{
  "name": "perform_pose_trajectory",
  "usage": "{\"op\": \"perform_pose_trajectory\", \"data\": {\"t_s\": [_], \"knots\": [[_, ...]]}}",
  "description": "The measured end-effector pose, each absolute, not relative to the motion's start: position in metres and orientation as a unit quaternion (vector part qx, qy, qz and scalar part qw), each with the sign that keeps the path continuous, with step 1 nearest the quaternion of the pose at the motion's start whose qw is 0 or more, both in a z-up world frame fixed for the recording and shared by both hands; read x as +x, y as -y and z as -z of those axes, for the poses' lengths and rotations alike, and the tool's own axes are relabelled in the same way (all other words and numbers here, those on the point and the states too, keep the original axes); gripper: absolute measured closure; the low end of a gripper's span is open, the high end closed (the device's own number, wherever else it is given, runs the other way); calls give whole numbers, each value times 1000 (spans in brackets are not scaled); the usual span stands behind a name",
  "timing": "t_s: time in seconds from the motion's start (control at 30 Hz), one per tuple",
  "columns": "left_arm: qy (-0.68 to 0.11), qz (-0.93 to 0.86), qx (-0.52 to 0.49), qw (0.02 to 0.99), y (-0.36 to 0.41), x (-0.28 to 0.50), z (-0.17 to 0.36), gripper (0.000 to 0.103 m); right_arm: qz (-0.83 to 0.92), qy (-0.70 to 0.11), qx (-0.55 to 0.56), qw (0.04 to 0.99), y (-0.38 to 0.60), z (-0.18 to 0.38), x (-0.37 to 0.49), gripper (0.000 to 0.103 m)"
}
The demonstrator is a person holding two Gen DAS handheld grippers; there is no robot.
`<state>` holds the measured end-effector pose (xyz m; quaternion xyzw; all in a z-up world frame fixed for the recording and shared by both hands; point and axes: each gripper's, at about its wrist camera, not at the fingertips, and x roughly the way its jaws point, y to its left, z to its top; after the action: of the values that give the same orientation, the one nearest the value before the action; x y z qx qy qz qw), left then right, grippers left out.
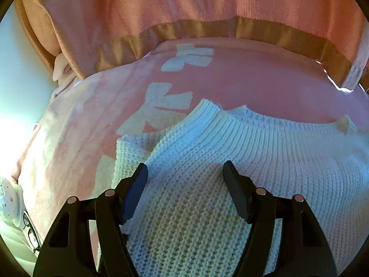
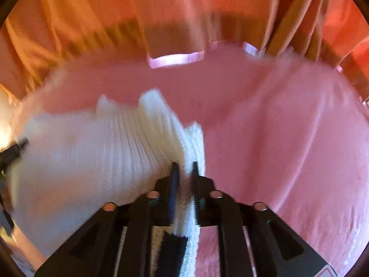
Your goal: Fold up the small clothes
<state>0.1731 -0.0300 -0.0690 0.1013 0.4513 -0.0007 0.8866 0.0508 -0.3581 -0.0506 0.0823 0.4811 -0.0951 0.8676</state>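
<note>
A small white knit sweater (image 1: 207,173) lies on a pink blanket (image 1: 253,80) with white letters. Its ribbed neck (image 1: 265,124) faces away from me. My left gripper (image 1: 185,168) is open and hovers just over the sweater's body, empty. In the right wrist view the sweater (image 2: 80,161) is blurred. My right gripper (image 2: 184,165) is shut on the sweater's right edge, with white knit pinched between the fingers and lifted into a ridge. The left gripper (image 2: 11,152) shows at the far left edge of that view.
A person in a pink sweater with a tan hem (image 1: 207,30) stands at the blanket's far edge. A white plush item (image 1: 9,198) and glasses (image 1: 31,233) lie at the left. The blanket (image 2: 288,150) stretches to the right of the sweater.
</note>
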Motion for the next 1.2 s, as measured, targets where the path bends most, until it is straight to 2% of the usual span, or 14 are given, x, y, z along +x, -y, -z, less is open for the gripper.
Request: {"op": "perform_pose_trajectory", "data": {"t_s": [0.1, 0.17, 0.2, 0.47, 0.53, 0.67, 0.7, 0.8, 0.83, 0.87, 0.9, 0.93, 1.0, 1.2], "knots": [[-452, 3, 99, 887, 29, 171, 66, 37, 87, -463, 83, 878, 352, 26, 45, 82], [-448, 14, 74, 891, 20, 167, 54, 37, 97, -450, 85, 884, 355, 15, 36, 58], [-445, 19, 67, 893, 16, 166, 49, 37, 101, -447, 84, 885, 356, 10, 29, 41], [-443, 66, 33, 894, -41, 130, 26, 30, 53, -493, 131, 859, 349, 32, -16, 38], [-469, 83, 22, 879, -54, 117, 36, 30, 37, -503, 151, 850, 343, 43, -36, 30], [-527, 108, -41, 842, -75, 102, 64, 29, 21, -526, 189, 829, 336, 74, -50, 28], [-540, 106, -63, 833, -80, 101, 75, 29, 15, -523, 205, 827, 335, 79, -50, 22], [-543, 103, -106, 827, -87, 102, 87, 25, 6, -506, 216, 835, 329, 80, -40, 18], [-543, 102, -105, 827, -86, 101, 87, 26, 3, -498, 222, 838, 327, 81, -36, 23], [-542, 103, -104, 827, -84, 101, 86, 34, 4, -495, 221, 840, 325, 80, -33, 29], [-538, 106, -104, 830, -83, 100, 84, 56, 6, -494, 215, 842, 323, 77, -31, 55], [-539, 126, -112, 825, -80, 100, 82, 67, -13, -490, 227, 842, 322, 73, -29, 74], [-532, 134, -125, 827, -78, 97, 71, 77, -6, -476, 231, 848, 323, 51, -29, 79], [-515, 188, -151, 822, -84, 56, 29, 79, -11, -432, 192, 881, 330, -22, -87, 80]]}}
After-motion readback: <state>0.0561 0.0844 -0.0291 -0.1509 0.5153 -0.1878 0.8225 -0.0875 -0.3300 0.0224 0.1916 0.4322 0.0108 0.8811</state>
